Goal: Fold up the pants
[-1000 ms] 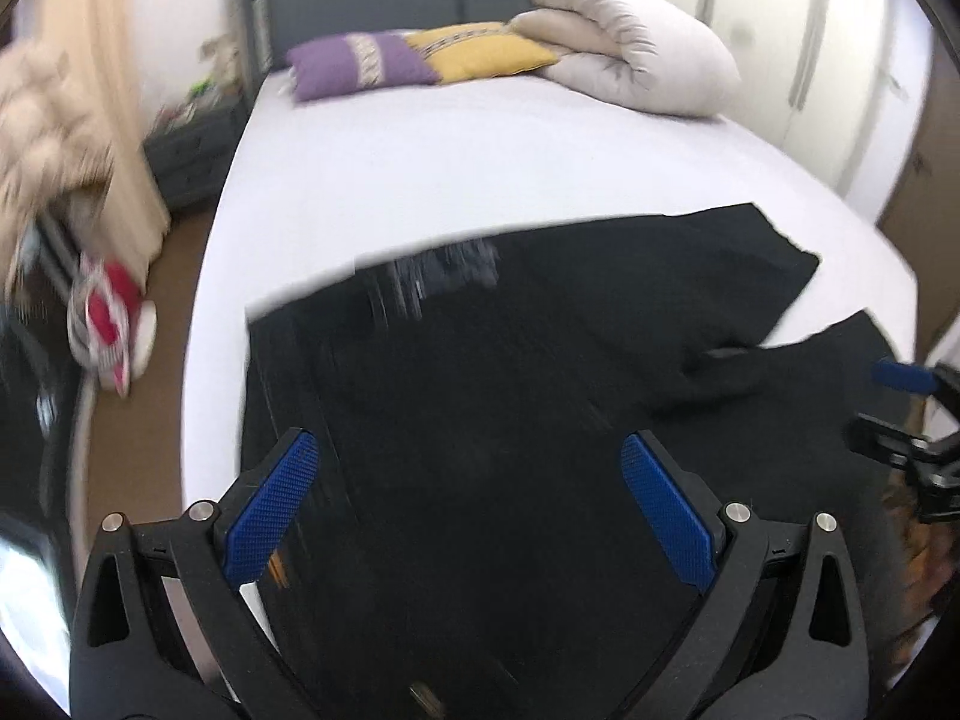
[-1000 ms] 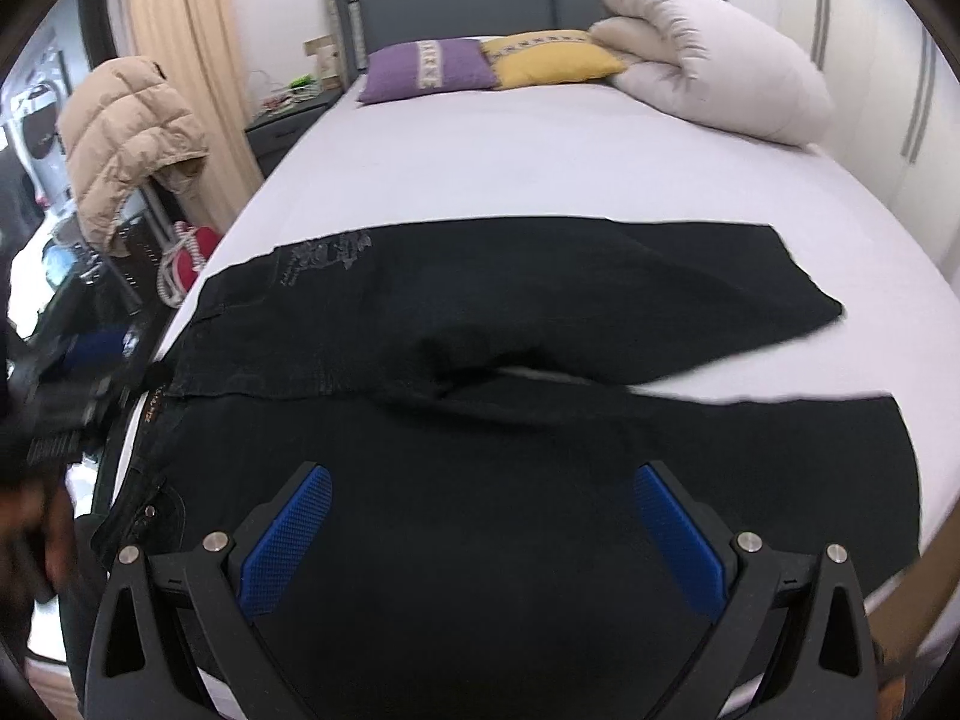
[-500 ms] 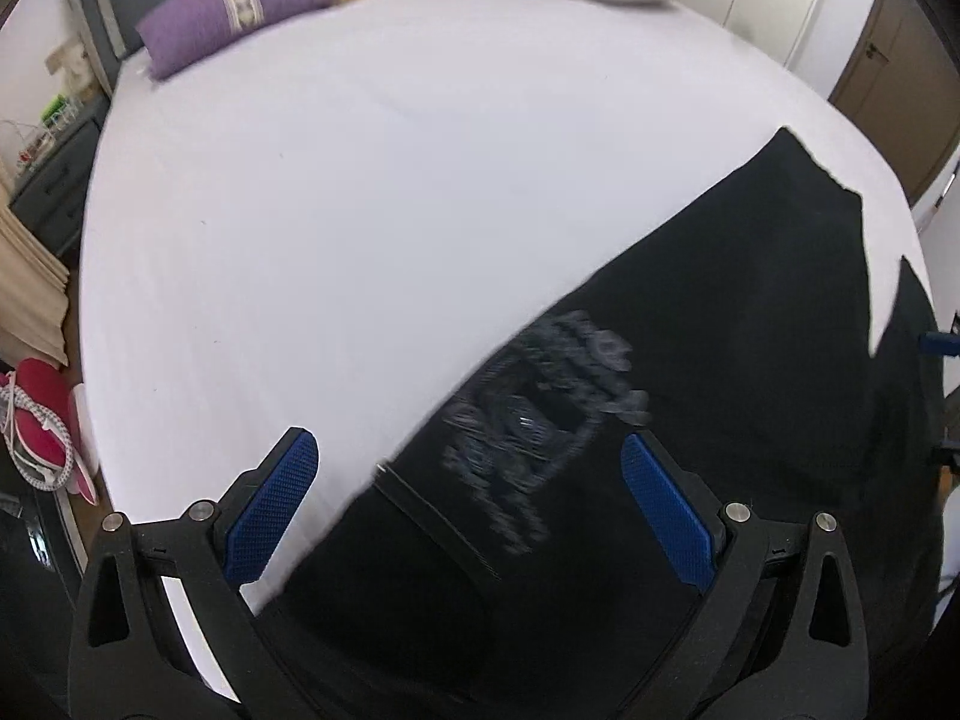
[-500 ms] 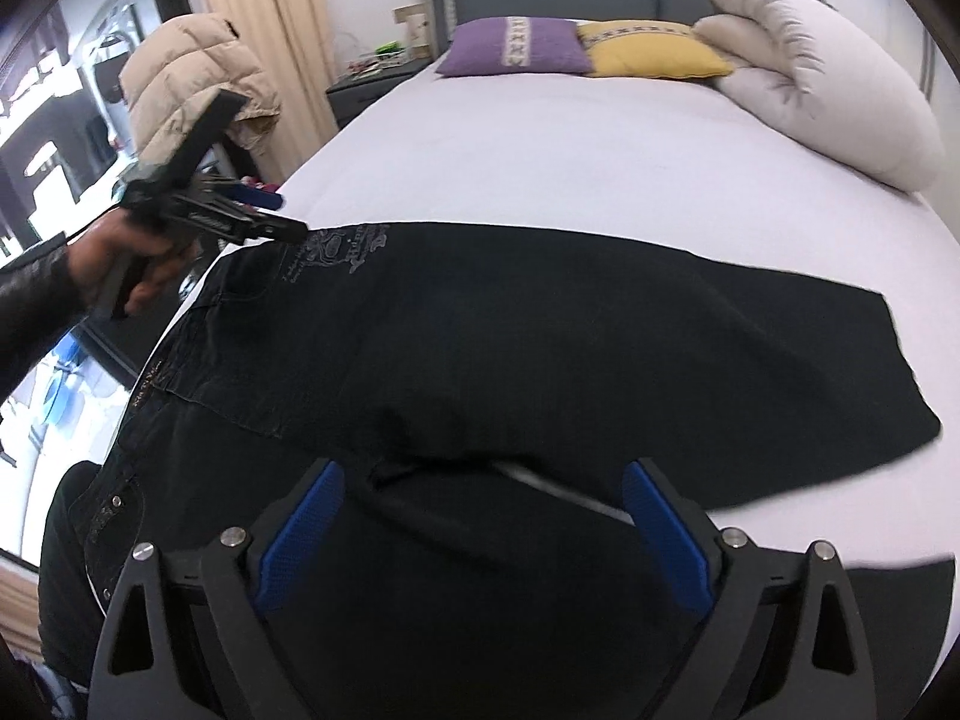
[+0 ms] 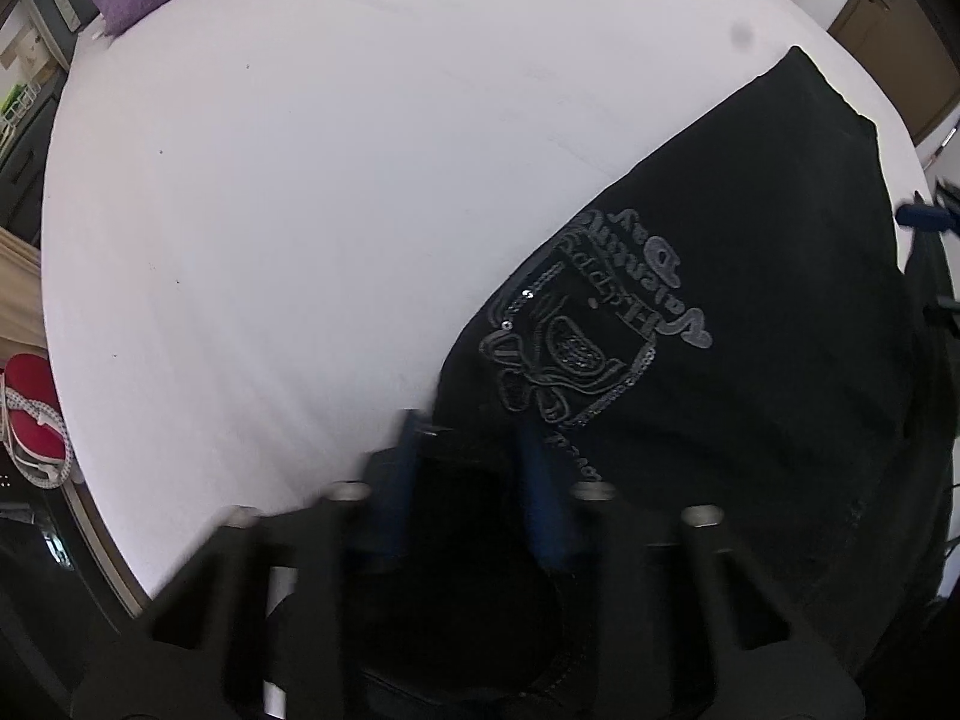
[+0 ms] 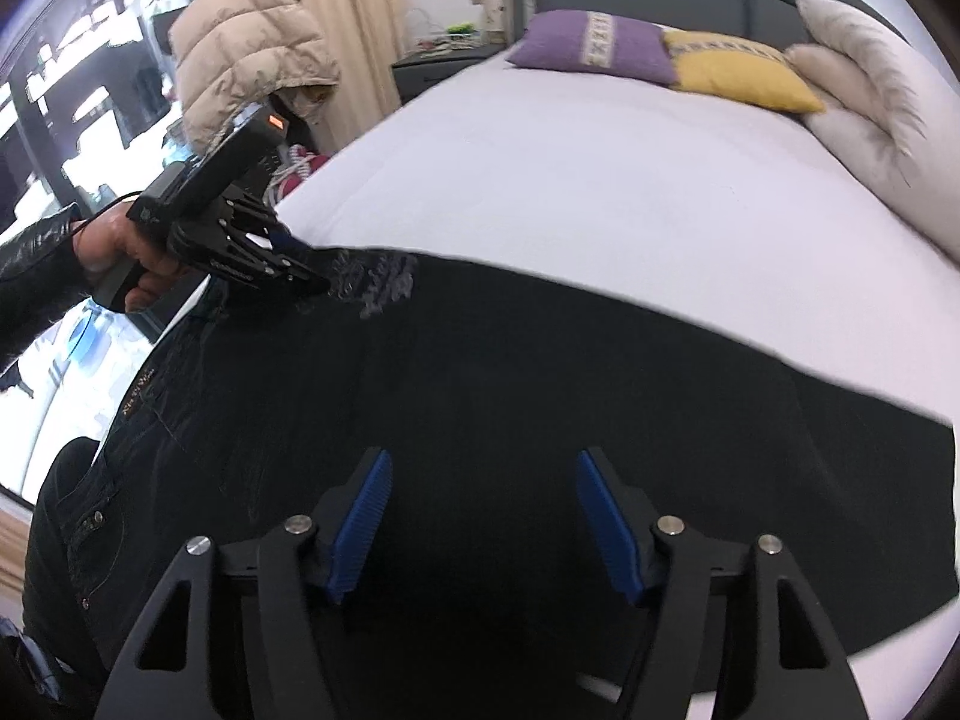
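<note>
Black pants [image 6: 540, 396] lie spread across the white bed [image 6: 600, 198], waistband at the left edge, legs running right. An embroidered crest [image 5: 576, 348] marks the far hip. My left gripper [image 5: 474, 444] has its blue pads closing on the pants' far waistband corner; it is blurred, and it also shows in the right wrist view [image 6: 300, 276] at that corner. My right gripper [image 6: 483, 516] is open, hovering just over the dark fabric near the crotch and upper legs, holding nothing.
A purple pillow [image 6: 594, 45], a yellow pillow [image 6: 738, 69] and a folded white duvet [image 6: 870, 102] lie at the headboard. A beige puffer jacket [image 6: 252, 78] hangs left of the bed. Red shoes [image 5: 30, 414] sit on the floor. The bed edge runs along the left.
My left gripper moved forward to the far waistband corner and its jaws narrowed from wide open onto the fabric. My right gripper moved forward and lower over the pants, jaws partly narrowed.
</note>
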{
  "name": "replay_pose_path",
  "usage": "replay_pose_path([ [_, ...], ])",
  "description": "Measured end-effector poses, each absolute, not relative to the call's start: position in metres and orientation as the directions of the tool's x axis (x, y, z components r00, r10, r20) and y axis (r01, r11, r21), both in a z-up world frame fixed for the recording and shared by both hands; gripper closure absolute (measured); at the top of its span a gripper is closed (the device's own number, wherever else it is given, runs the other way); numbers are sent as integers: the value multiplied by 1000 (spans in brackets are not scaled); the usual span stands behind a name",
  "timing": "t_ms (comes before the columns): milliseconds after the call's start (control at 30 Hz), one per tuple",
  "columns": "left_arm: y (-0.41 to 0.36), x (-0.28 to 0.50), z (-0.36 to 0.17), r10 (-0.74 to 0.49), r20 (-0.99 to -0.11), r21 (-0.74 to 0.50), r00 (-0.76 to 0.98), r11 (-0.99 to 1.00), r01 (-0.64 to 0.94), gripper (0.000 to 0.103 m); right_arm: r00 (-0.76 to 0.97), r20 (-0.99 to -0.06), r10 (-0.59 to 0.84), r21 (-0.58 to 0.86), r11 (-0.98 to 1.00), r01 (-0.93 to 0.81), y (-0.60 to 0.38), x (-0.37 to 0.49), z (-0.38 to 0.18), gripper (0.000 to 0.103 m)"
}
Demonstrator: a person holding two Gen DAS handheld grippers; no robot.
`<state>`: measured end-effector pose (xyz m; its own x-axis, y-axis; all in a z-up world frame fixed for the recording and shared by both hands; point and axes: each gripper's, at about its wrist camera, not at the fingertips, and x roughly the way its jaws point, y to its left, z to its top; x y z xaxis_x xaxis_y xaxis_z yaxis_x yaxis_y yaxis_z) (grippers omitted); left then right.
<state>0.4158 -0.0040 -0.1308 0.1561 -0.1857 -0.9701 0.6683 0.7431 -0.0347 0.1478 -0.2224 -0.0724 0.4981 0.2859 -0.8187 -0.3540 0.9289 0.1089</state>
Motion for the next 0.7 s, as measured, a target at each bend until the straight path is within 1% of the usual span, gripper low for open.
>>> replay_pose_path([
  [67,-2,416,-126,-188,-966,-22,177,744,668,92,505,-818,276,78,923,-378,-217,164,-68,37],
  [100,0,408,-120,-193,-963,-20,188,747,664,94,504,-820,272,67,919,-388,-216,171,-66,37],
  [200,7,396,-100,-217,-932,28,289,754,656,95,505,-824,257,18,903,-430,-211,194,-61,37],
  [300,14,381,-84,-237,-898,65,371,762,644,95,481,-838,259,3,883,-470,-209,219,-62,37],
  [400,21,365,-72,-254,-866,90,431,769,633,95,443,-864,238,-19,865,-502,-205,244,-69,41],
  [433,25,363,-66,-255,-856,102,449,769,631,95,433,-872,228,-35,853,-520,-202,249,-72,45],
  [467,21,361,-66,-256,-848,114,465,768,630,95,419,-882,217,-53,837,-545,-196,255,-76,47],
  [633,3,338,-73,-262,-827,135,498,766,628,96,361,-913,192,-73,792,-607,-175,278,-91,48],
  [700,7,333,-78,-268,-823,131,501,769,626,96,347,-917,196,-69,780,-622,-167,284,-94,50],
])
